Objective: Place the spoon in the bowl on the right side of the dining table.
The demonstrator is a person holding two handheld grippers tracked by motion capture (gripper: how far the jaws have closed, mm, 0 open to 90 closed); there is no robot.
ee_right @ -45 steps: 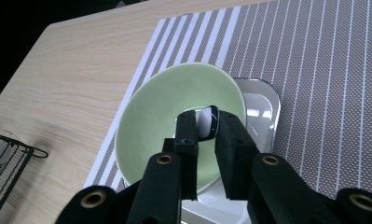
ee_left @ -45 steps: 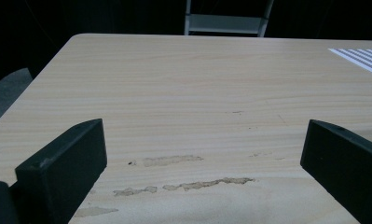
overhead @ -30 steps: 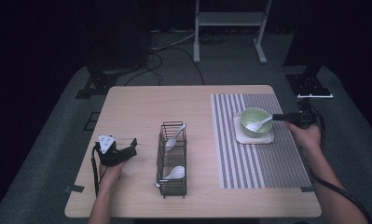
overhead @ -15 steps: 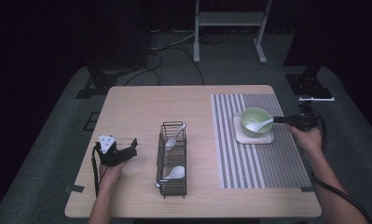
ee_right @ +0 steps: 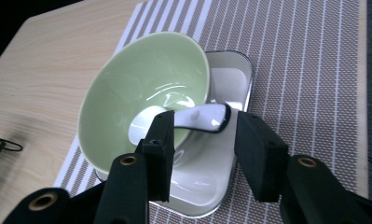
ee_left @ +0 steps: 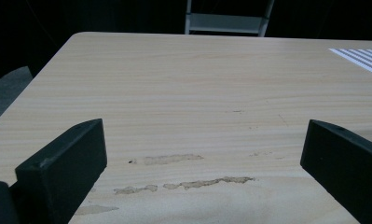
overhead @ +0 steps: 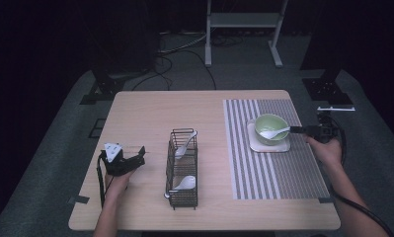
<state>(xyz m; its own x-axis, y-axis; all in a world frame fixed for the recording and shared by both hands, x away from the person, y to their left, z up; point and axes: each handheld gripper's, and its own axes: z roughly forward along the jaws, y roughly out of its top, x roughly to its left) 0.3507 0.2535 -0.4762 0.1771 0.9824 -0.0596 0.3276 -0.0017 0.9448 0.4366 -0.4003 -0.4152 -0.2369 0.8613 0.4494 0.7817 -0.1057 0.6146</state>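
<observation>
A pale green bowl [overhead: 271, 126] stands on a white square dish [overhead: 269, 146] on the striped placemat [overhead: 283, 173]. A white spoon [overhead: 273, 132] lies in the bowl with its handle over the rim toward the right. My right gripper [overhead: 295, 130] is level at that handle. In the right gripper view the spoon handle [ee_right: 202, 116] lies between the jaws of my right gripper [ee_right: 204, 123]. These jaws have just been opening, and a gap shows beside the right one, so they are open. My left gripper [overhead: 137, 153] rests open on the bare table at the left; in its own view my left gripper [ee_left: 202, 135] has nothing between its jaws.
A black wire rack [overhead: 182, 168] stands mid-table with one white spoon [overhead: 184, 145] at its far end and another [overhead: 183, 183] at its near end. A metal stand [overhead: 244, 19] is on the floor beyond the table.
The right hand has shifted only slightly at the bowl's right side; the spoon stays in the bowl. The left hand has not moved.
</observation>
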